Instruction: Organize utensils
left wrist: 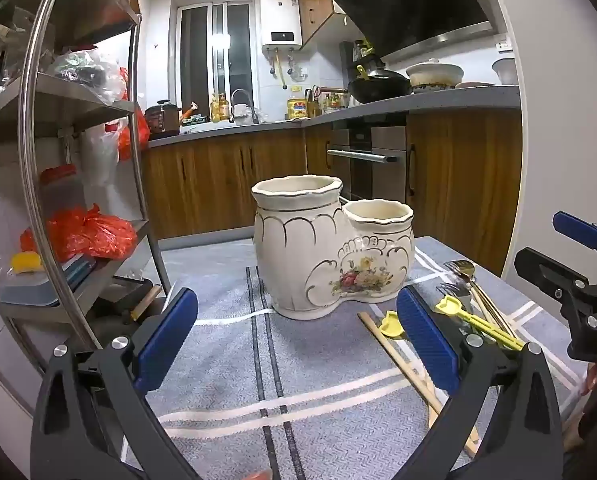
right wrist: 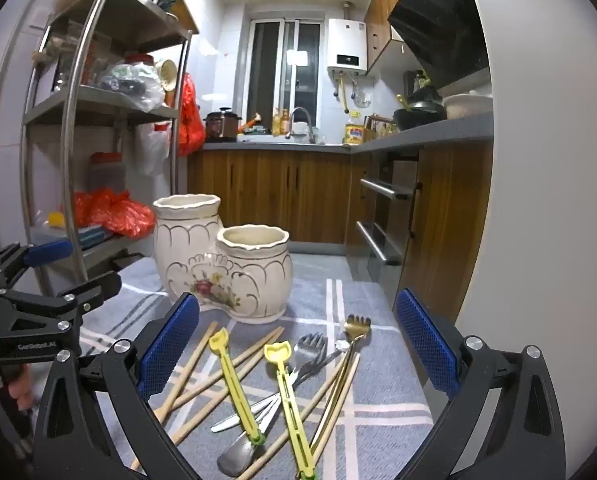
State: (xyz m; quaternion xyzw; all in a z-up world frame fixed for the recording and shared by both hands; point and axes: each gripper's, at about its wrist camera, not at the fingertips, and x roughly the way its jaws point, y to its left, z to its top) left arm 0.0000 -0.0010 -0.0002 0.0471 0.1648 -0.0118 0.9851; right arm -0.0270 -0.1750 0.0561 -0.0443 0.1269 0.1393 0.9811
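While both pairs of jaws stand wide with nothing between them, the sorting looks not yet begun. The right gripper (right wrist: 296, 354) hangs over the heap: its ribbed blue pads (right wrist: 170, 346) frame a loose tangle on the cloth. The left gripper (left wrist: 296, 334) faces the ceramic holder (left wrist: 326, 248) with only bare cloth between its pads.

The heap lies just in front of the holder, to its right side as the left view shows it. In it are pale wooden chopsticks (right wrist: 202, 364), crossed and slanting; yellow plastic tongs (right wrist: 286, 392), slotted along their arms; a steel fork (right wrist: 308, 354); a gold-coloured fork (right wrist: 352, 330) with a thin stem; and what seems to be a spoon bowl (right wrist: 238, 454) low in the pile, half hidden.

The holder is glazed cream pottery with two joined cups, one tall and one shorter, scalloped rims, gilt arches and a painted flower spray. As far as their mouths show, both cups are empty, so every piece remains to be put in. The tablecloth (left wrist: 226, 360) is grey woven fabric with white and dark stripes.
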